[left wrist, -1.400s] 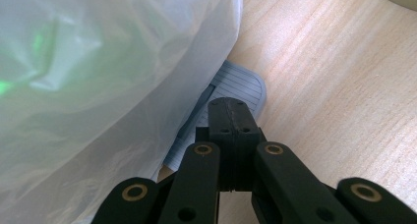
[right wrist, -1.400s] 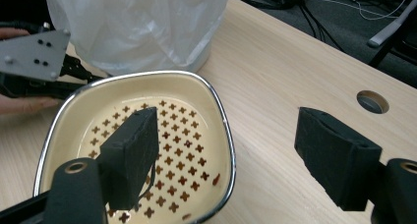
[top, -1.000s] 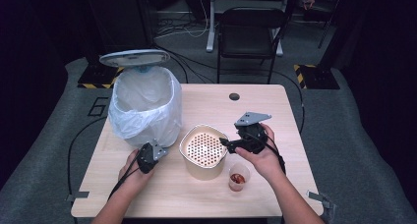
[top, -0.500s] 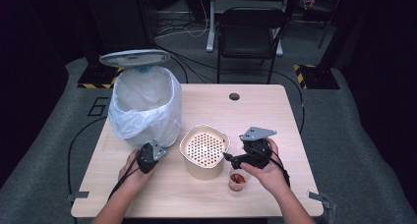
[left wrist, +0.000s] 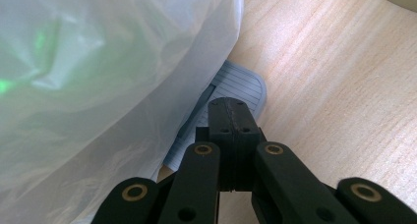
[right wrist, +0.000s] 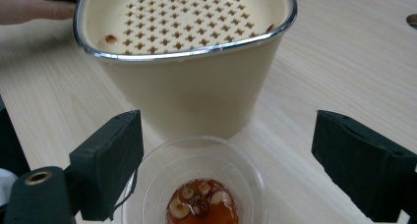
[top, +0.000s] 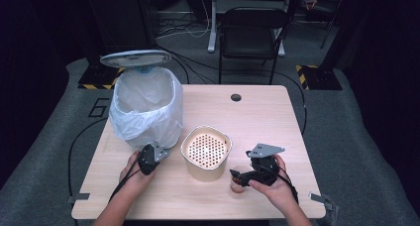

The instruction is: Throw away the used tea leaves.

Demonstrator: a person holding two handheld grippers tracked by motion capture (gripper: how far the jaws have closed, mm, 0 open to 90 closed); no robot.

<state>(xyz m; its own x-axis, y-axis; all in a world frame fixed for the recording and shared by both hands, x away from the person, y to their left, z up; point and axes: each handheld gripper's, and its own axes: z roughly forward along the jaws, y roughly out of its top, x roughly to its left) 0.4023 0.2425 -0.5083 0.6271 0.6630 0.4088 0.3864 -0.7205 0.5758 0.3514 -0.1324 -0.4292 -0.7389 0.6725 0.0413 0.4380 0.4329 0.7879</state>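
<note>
A small clear plastic cup [right wrist: 196,157] with red-orange food remains stands near the table's front edge, just in front of a cream tub [right wrist: 192,91] with a perforated insert. My right gripper [right wrist: 231,160] is open, its jaws have just been opening, and the cup sits low between them with neither pad touching it. From above, the right gripper [top: 236,176] points left at the cup [top: 238,185], beside the tub [top: 206,154]. My left gripper [left wrist: 231,111] is shut, empty, its tip over the grey ribbed pedal [left wrist: 241,84] of the bin [top: 146,107].
The bin has a white plastic liner [left wrist: 98,86] and its lid [top: 134,58] stands raised. The wooden table [top: 257,117] has a round cable hole [top: 236,97] at the back. A black chair [top: 252,32] stands behind the table, with cables on the floor.
My right gripper has come down from beside the tub's rim toward the front edge, to the cup, and its jaws stand wider. The left hand has kept still.
</note>
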